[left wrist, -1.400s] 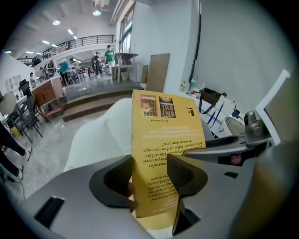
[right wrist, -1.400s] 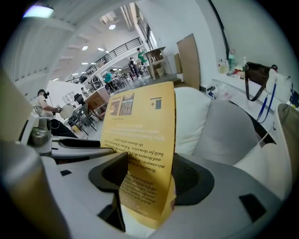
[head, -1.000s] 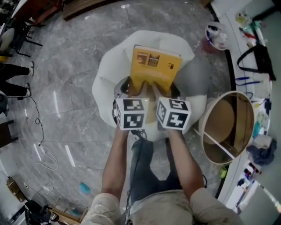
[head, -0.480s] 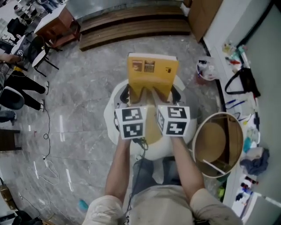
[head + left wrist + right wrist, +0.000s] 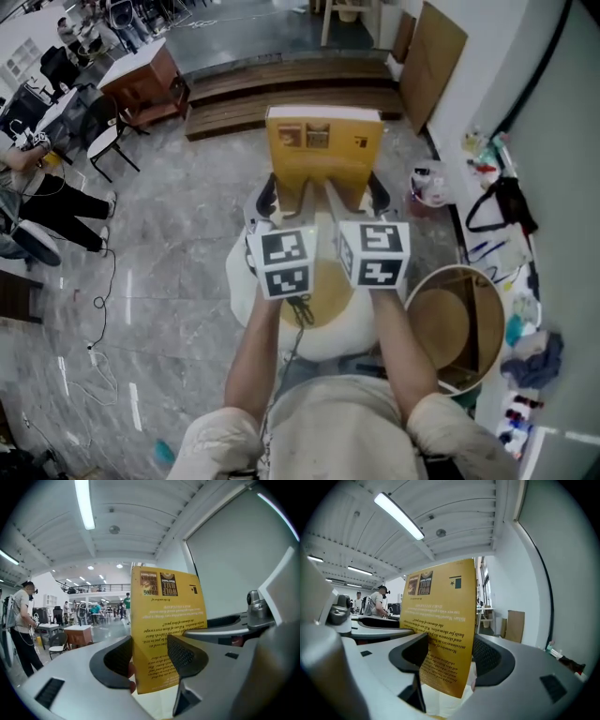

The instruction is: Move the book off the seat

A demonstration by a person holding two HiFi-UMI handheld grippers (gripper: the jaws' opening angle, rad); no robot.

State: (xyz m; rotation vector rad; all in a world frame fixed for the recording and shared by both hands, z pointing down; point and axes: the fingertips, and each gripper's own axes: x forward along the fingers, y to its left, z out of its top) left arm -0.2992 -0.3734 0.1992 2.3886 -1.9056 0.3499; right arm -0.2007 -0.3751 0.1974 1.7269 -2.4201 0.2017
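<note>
Gripping yellow book: left gripper, right gripper fingers clamped on lower edge, above white seat; wooden tub right of seat.

1. A big open workshop or lab hall, with a polished grey stone floor and a loose cable trailing over it.
2. A wooden desk and an office chair stand at the far side.
3. A strip light hangs on a ribbed white ceiling, with people at tables under a balcony railing.
</note>
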